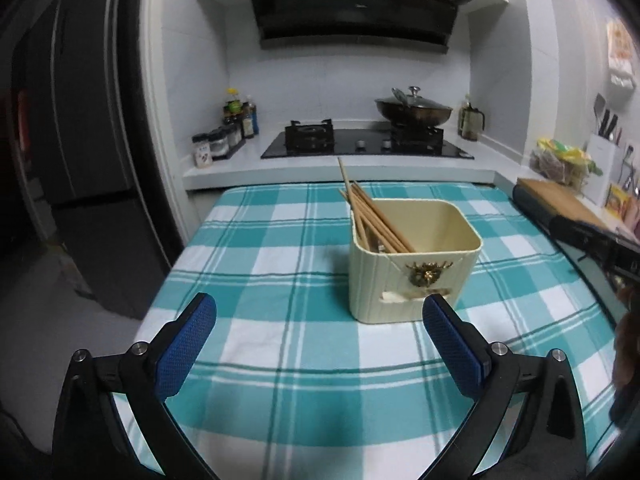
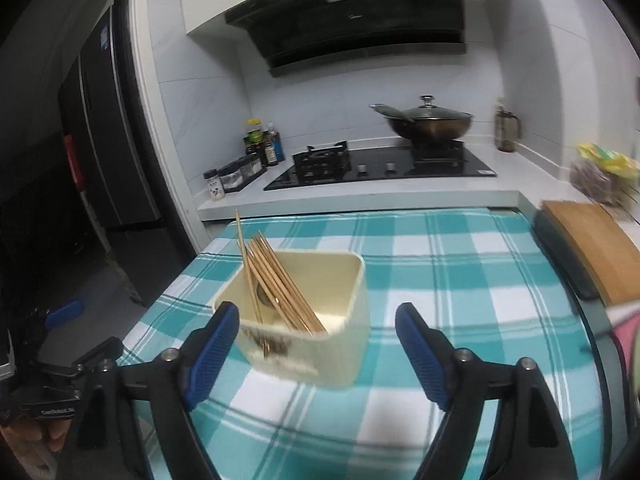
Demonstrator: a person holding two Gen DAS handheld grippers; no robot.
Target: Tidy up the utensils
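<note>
A cream square utensil holder (image 1: 414,268) stands on the teal-and-white checked tablecloth (image 1: 280,240), with several wooden chopsticks (image 1: 368,208) leaning out of its far left corner. My left gripper (image 1: 320,304) hovers open over the cloth, in front and to the left of the holder, with nothing between its blue pads. In the right wrist view the holder (image 2: 340,320) sits just beyond my right gripper (image 2: 316,312), which is open. Its left pad (image 2: 216,344) overlaps the holder's near corner in the picture. The chopsticks (image 2: 280,280) and a metal piece lie inside.
Behind the table runs a white counter with a black gas hob (image 1: 368,144), a lidded wok (image 1: 414,110) and condiment bottles (image 1: 236,124). A wooden cutting board (image 2: 596,248) lies at the table's right edge. A dark fridge (image 1: 80,120) stands left.
</note>
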